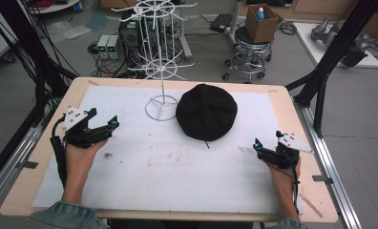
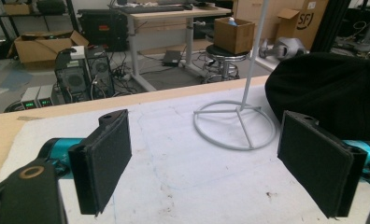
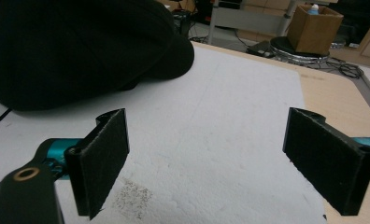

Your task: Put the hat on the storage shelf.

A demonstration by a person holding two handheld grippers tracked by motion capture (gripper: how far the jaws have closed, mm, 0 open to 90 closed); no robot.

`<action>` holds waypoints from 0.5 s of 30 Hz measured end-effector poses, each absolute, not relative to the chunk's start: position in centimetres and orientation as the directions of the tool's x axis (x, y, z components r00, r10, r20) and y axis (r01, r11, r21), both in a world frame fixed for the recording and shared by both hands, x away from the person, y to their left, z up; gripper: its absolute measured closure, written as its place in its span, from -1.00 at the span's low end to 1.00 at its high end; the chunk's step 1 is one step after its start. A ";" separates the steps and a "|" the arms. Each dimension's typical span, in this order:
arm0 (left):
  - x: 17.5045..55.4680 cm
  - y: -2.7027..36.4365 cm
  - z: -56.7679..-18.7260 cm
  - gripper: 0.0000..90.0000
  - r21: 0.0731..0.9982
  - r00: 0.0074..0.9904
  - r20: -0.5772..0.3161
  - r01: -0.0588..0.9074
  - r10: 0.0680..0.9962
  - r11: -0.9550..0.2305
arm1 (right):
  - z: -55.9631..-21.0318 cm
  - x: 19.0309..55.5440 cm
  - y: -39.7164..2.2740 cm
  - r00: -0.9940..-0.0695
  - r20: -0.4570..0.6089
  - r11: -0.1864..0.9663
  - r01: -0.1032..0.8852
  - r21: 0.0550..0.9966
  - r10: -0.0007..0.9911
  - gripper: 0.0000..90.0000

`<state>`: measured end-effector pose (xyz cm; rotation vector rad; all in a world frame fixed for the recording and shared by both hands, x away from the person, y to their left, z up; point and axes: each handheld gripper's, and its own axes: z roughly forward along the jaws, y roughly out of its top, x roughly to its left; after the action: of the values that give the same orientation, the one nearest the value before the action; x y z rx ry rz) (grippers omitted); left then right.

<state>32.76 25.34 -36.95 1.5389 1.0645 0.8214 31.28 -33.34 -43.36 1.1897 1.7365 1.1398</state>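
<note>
White-covered worktop [image 1: 130,167]: black cap [image 1: 206,111] centred, beside wire rack [image 1: 161,67]. Left tool [image 1: 104,128] and right tool [image 1: 264,148] flank it, jaws wide, empty; right probably nearer.

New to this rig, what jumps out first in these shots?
The black cap lying flat at the middle of the white mat, toward the far edge. Just left of it rises a white wire rack on a ring base, with nothing hung on its arms. The left gripper and right gripper sit near the mat's two sides, jaws open and holding nothing.
</note>
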 end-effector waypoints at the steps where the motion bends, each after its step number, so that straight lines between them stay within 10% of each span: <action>1: 32.8 25.3 -36.9 -0.61 0.975 0.370 -0.023 0.213 0.929 -0.060 | -43.4 31.3 -33.3 -0.305 -0.084 0.180 0.302 0.936 0.949 -0.69; 15: 32.4 25.3 -37.0 -0.60 0.974 0.374 -0.025 0.217 0.927 -0.061 | -43.3 31.5 -32.8 -0.321 -0.095 0.191 0.282 0.940 0.942 -0.69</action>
<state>32.42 25.33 -36.99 1.5431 1.0642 0.8147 31.51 -32.84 -43.26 1.1587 1.7406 1.1505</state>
